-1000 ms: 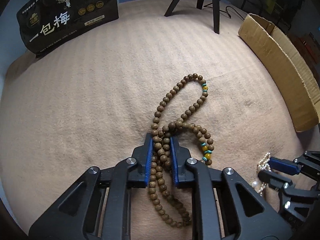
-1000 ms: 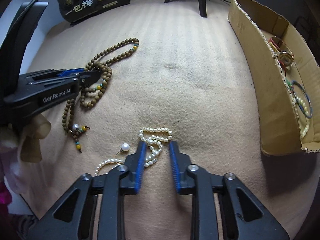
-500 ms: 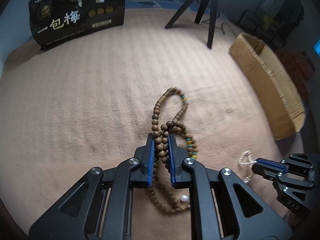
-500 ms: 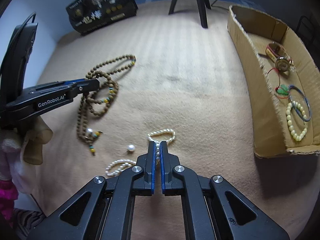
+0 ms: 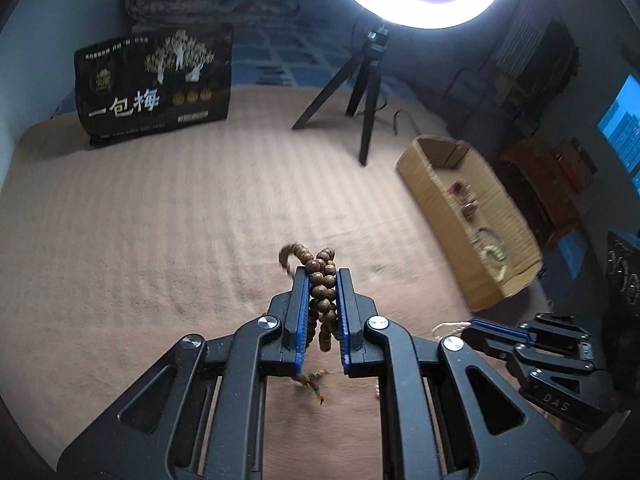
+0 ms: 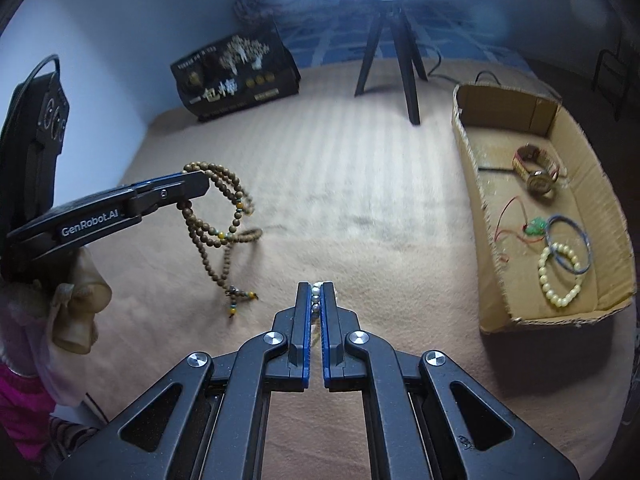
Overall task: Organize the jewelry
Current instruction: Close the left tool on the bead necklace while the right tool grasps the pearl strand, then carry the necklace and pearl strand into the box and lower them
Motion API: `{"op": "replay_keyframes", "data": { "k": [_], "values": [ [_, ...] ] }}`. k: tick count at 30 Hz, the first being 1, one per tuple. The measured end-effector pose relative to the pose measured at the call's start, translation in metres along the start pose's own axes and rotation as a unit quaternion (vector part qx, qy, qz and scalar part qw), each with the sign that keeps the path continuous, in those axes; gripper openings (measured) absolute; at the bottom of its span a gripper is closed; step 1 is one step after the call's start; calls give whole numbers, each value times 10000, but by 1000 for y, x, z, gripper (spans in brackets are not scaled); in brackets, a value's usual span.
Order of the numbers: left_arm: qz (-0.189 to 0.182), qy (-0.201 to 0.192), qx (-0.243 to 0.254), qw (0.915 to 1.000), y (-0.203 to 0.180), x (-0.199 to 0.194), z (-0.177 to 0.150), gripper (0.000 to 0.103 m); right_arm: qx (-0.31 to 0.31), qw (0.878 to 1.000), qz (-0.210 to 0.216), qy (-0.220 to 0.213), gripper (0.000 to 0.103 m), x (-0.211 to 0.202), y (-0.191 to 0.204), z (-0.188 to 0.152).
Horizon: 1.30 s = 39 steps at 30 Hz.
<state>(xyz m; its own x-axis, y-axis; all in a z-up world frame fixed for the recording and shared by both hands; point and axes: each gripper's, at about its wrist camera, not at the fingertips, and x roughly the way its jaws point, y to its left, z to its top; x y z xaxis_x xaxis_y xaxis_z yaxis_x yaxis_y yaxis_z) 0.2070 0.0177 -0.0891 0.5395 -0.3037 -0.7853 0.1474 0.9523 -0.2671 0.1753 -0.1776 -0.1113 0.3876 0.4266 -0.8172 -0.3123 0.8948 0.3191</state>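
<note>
A: We note the left gripper (image 5: 322, 280) clenched on the wooden bead necklace (image 6: 218, 216); loops dangle clear of the blanket (image 6: 360, 184), tassel near it.

B: Agreed; our right gripper (image 6: 316, 292) pinches the pearl strand (image 6: 315, 298); both seem raised for carrying to the cardboard box (image 6: 476, 184), far right.

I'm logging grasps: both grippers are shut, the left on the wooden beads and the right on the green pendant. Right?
Not quite. The right gripper is shut on a pearl strand, as the right wrist view shows; the green pendant lies in the cardboard box. The left gripper is indeed shut on the wooden beads.
</note>
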Motion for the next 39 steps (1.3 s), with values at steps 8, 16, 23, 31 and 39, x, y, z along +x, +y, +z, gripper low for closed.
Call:
{"op": "replay_keyframes", "data": {
  "k": [8, 16, 23, 31, 39],
  "values": [
    [-218, -370, 80, 9990, -21, -27, 9, 11, 46, 9989, 80, -461, 3, -32, -2, 13],
    [-452, -547, 272, 9971, -49, -42, 14, 11, 147, 9955, 127, -925, 3, -67, -16, 25],
    [-651, -648, 482, 9946, -78, -45, 21, 11, 370, 9914, 89, -1255, 3, -93, -41, 35],
    [-912, -708, 670, 9910, -115, -36, 34, 11, 614, 9868, -144, -1492, 3, -115, -75, 38],
    [-1065, -777, 808, 9880, -147, -19, 56, 11, 791, 9850, -334, -1494, 3, -118, -107, 38]
  ]
}}
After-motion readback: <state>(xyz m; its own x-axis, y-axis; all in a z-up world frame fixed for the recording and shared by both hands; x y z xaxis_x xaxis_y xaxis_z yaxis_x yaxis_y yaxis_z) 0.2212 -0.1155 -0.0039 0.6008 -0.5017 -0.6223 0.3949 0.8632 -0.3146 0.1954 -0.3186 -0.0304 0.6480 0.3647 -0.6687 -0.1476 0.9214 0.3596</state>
